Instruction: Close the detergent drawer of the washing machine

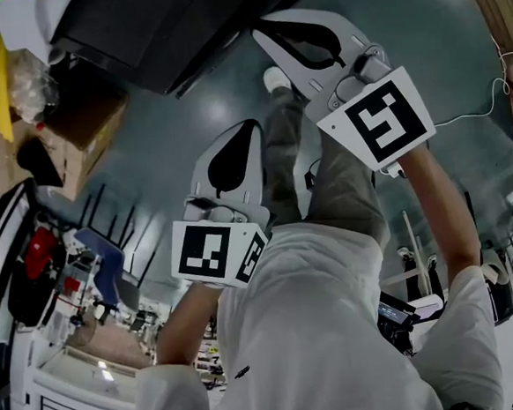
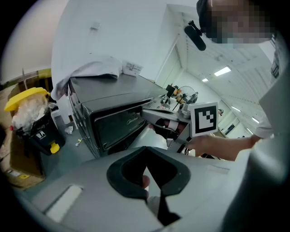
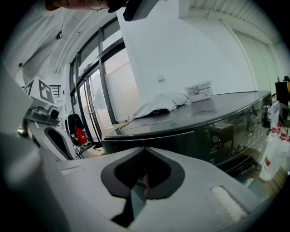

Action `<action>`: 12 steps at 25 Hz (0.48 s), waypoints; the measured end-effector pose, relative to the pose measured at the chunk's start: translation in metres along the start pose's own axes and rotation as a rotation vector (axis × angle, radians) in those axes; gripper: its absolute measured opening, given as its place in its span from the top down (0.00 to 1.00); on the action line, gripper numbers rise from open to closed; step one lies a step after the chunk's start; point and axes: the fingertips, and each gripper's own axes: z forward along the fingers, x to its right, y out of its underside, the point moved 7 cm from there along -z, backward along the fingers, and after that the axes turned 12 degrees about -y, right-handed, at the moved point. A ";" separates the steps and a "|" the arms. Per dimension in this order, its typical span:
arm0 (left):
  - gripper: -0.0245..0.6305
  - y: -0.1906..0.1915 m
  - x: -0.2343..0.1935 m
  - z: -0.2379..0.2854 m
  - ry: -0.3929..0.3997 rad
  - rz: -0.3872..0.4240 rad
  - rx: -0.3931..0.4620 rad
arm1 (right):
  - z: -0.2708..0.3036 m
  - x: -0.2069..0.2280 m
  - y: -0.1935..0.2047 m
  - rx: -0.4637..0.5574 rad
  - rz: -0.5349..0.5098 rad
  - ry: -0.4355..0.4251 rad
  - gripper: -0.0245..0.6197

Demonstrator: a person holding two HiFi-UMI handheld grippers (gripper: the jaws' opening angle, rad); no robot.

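The dark grey washing machine (image 2: 108,120) stands ahead of the left gripper view, its glossy front panel facing me. In the right gripper view its lid and control panel (image 3: 226,136) fill the middle. I cannot make out the detergent drawer in any view. My left gripper (image 2: 146,148) is shut with nothing in it, back from the machine. My right gripper (image 3: 145,149) is also shut and empty; from the left gripper view its tip (image 2: 149,113) is close to the machine's front corner. In the head view both grippers (image 1: 248,125) (image 1: 261,33) point towards the dark machine (image 1: 181,29).
A white cloth (image 2: 95,70) and a small card (image 2: 132,68) lie on the machine's lid. A black bin with a yellow lid (image 2: 31,122) and a cardboard box (image 1: 21,130) stand to its left. A white spray bottle (image 3: 272,154) is at the right. A thin cable (image 1: 487,106) crosses the floor.
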 end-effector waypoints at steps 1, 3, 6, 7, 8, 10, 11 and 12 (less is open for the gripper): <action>0.95 -0.001 0.000 0.001 0.000 0.000 0.000 | 0.000 0.000 -0.001 0.002 0.000 -0.003 0.96; 0.95 -0.003 -0.001 0.003 0.001 -0.001 -0.002 | -0.001 0.000 -0.001 -0.005 -0.006 -0.010 0.96; 0.95 -0.003 -0.002 0.006 0.003 0.001 -0.011 | 0.000 0.000 0.000 -0.026 -0.012 -0.011 0.96; 0.95 -0.002 -0.002 0.007 0.004 0.002 -0.015 | 0.001 0.001 0.001 -0.034 -0.008 -0.011 0.96; 0.95 -0.002 -0.002 0.008 0.005 0.003 -0.018 | 0.002 0.002 0.001 -0.045 -0.002 -0.010 0.96; 0.95 -0.003 -0.002 0.010 0.005 0.004 -0.019 | 0.007 0.006 -0.001 -0.054 0.001 -0.014 0.96; 0.95 -0.004 -0.002 0.010 0.005 0.004 -0.017 | 0.009 0.007 -0.003 -0.041 0.000 -0.018 0.96; 0.95 -0.005 -0.002 0.010 0.005 0.003 -0.016 | 0.009 0.008 -0.003 -0.027 0.005 -0.023 0.96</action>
